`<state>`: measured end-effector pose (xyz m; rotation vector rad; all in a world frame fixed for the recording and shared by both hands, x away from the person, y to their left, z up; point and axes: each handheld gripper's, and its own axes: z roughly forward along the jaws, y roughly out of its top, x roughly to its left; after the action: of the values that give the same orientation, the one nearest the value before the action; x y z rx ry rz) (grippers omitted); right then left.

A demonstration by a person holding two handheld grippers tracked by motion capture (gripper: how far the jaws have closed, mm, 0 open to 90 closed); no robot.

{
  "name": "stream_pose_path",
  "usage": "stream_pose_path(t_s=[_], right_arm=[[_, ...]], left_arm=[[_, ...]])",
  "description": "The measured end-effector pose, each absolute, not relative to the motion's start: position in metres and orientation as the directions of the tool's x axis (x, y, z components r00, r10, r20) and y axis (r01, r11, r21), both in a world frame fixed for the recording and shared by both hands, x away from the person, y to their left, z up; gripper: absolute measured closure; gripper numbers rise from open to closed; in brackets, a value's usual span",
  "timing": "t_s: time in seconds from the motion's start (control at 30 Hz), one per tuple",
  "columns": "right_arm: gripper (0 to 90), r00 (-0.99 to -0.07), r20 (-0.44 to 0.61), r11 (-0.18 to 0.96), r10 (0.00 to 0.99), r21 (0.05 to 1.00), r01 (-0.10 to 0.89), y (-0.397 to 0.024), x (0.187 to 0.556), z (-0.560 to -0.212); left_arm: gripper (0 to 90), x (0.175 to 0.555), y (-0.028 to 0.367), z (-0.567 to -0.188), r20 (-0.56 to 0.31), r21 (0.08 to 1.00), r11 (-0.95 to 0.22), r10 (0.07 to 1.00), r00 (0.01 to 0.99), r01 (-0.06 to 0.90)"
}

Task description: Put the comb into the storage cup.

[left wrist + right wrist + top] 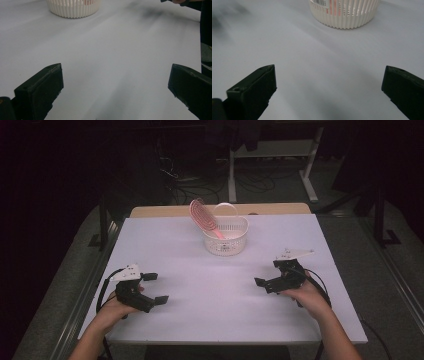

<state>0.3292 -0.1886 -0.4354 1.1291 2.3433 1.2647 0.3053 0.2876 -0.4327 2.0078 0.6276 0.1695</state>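
Pink hairbrush [202, 218] leans in white basket [226, 242], head up-left; my left gripper [154, 288] and right gripper [266, 273] both spread, empty, on desk [215, 285].

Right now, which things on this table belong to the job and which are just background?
Belongs to the job:
- white slatted basket, far middle of the table
- pink hairbrush, leaning in the basket, head above its rim
- left gripper, jaws open and empty
- right gripper, jaws open and empty

Just lying about:
- white table
- desk frame and cables on the floor beyond
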Motion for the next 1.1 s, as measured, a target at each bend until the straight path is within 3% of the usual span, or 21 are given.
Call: stream_pose_path(t_s=[1.1], right_arm=[[0.0,-0.695,0.123,0.344,0.708,0.8,0.491,-0.196,0.283,-0.459]], left_arm=[[0.0,0.303,0.286,-0.435,-0.134,0.845,-0.395,0.498,0.857,0.361]])
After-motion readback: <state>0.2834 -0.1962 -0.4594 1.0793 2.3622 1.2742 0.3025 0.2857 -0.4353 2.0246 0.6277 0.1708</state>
